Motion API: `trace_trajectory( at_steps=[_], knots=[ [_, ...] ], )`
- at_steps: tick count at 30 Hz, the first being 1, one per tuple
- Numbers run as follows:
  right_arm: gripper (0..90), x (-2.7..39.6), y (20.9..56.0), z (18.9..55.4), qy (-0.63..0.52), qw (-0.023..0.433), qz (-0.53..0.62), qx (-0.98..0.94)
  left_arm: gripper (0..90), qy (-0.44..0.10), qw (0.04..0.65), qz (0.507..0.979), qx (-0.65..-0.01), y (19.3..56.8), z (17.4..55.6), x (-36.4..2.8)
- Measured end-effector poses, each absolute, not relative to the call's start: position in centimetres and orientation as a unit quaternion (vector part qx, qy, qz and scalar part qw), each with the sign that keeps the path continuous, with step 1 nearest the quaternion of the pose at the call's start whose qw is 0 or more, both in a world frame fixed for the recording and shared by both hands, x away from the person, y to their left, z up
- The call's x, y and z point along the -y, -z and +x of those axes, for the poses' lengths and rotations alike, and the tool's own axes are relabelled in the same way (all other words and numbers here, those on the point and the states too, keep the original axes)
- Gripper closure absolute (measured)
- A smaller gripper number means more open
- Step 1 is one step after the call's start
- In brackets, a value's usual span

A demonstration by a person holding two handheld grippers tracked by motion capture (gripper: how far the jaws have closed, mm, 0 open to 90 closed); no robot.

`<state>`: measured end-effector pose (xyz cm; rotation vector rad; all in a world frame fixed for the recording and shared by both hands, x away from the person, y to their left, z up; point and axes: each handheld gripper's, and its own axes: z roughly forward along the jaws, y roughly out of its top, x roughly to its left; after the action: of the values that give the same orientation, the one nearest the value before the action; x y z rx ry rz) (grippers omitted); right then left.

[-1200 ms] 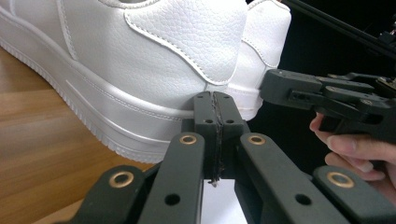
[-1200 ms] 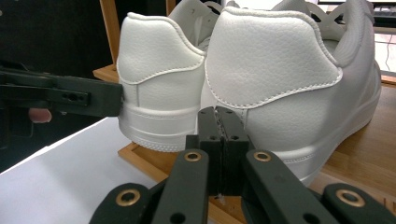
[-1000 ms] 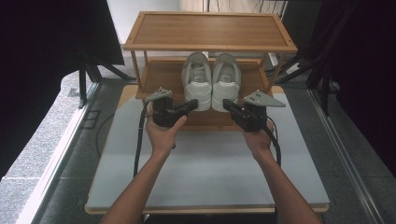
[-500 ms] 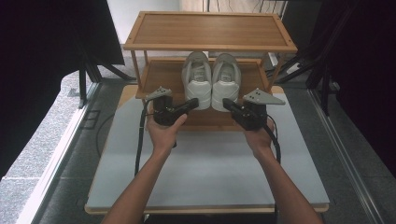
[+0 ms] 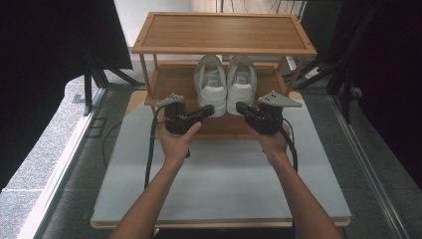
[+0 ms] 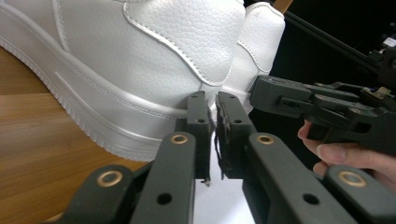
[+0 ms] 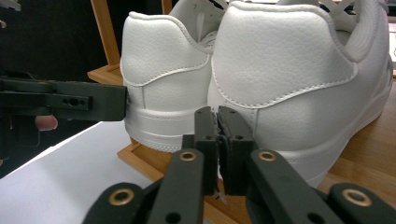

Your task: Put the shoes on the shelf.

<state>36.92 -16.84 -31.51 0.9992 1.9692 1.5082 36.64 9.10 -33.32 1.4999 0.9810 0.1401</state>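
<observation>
A: I'm holding the left claw (image 5: 208,109) right at the heel of the left shoe (image 5: 211,84), and its jaws are just starting to part. There's only a thin slit between them, and nothing is sitting in it.

B: And the other side?

A: I'm seeing the same on the right claw (image 5: 242,107): the jaws are cracking apart, near closed, gripping nothing. The right shoe (image 5: 241,83) is sitting just ahead of its tips, heel facing me.

B: Are the claws touching the leather?

A: I can't tell from the high view. In the left gripper view the left shoe (image 6: 121,65) is looming just past the tips, with the right claw (image 6: 261,95) coming in opposite them.

B: Where's the pair resting?

A: Both white shoes are standing side by side on the lower shelf of the wooden rack (image 5: 224,31), heels toward the claws. The rack is sitting on the surface (image 5: 224,184), and both of the person's hands are hovering over its near part.
</observation>
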Motion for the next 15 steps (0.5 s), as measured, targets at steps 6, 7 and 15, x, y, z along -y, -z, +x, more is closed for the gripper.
trace_trajectory(
  at_steps=[6, 7, 15],
  knots=[
    [77.9, 17.3, 31.6, 36.4, -0.564, 0.230, 0.362, -0.706, 65.9, -0.081, 0.631, 0.666, -0.388, 32.8, 36.2, -8.8],
    [75.7, 17.5, 31.6, 36.3, -0.568, 0.230, 0.360, -0.704, 62.3, -0.078, 0.633, 0.665, -0.389, 32.7, 36.2, -8.8],
    [51.8, 19.1, 31.5, 34.7, -0.604, 0.240, 0.346, -0.676, 49.2, -0.082, 0.646, 0.653, -0.386, 32.4, 34.9, -10.0]
  ],
)
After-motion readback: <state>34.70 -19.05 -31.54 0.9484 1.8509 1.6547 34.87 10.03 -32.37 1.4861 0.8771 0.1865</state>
